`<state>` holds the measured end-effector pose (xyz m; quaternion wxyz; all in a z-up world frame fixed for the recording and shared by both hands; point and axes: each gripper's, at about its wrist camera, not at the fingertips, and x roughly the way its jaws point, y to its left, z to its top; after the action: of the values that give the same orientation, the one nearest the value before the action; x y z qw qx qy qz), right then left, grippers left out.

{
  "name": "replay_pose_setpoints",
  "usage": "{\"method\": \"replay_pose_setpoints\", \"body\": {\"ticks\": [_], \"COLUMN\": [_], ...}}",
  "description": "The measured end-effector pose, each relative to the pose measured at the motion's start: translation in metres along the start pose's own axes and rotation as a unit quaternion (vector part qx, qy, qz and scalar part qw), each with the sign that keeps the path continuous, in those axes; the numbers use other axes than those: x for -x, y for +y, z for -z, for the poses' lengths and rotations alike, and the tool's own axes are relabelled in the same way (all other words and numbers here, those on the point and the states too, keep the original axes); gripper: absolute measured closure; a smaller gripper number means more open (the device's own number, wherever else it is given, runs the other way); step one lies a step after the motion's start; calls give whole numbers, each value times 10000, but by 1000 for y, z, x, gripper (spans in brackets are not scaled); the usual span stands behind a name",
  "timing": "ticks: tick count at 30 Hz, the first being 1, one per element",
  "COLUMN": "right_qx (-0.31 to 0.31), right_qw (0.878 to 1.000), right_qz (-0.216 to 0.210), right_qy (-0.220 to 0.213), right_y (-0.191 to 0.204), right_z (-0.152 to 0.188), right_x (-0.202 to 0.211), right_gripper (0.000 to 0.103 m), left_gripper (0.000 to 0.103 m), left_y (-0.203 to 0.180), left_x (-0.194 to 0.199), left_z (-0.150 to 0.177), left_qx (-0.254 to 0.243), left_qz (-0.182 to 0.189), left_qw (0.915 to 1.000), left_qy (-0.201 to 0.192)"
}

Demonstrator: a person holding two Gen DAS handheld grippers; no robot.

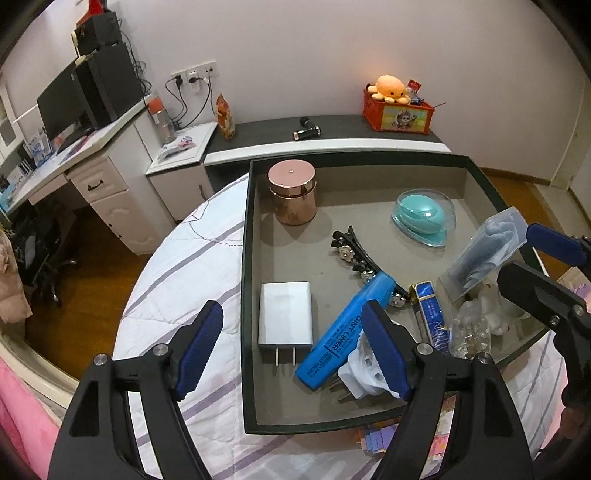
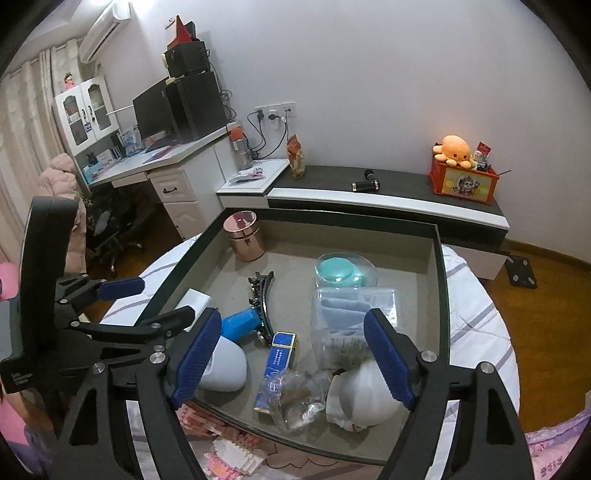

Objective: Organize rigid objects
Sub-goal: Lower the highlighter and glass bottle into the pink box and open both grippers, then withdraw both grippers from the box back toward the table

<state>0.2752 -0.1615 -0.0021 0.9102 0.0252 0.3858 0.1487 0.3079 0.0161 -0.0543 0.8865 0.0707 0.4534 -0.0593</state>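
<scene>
Blue highlighter lies diagonal in tray, near end just ahead of left gripper; both grippers gape, empty; right gripper over bottle.

In the tray, the charger lies left of the marker.

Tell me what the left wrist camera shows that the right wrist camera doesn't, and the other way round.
Only the left wrist view shows the white charger whole, prongs included, and the print on the blue highlighter. Only the right wrist view shows the air conditioner, the white cabinet and a black scale on the floor. Both show the tray, the copper jar, the teal case, the hair clip and the orange plush.
</scene>
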Motion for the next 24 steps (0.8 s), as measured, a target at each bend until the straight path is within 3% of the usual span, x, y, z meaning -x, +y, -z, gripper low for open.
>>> {"method": "replay_pose_setpoints", "body": {"ticks": [14,24], "right_qx": [-159,-125], "right_qw": [9998,9999], "right_qz": [-2,31], "right_qy": [112,-46], "right_y": [-5,3], "right_z": [2,7], "right_x": [0,27], "right_gripper": [22,22], "left_gripper": [24,21], "left_y": [5,1], "left_x": [10,39], "left_z": [6,16], "left_qx": [70,20], "left_qz": [-86,-101], "left_qw": [9999,9997], "left_qy": [3,-208]}}
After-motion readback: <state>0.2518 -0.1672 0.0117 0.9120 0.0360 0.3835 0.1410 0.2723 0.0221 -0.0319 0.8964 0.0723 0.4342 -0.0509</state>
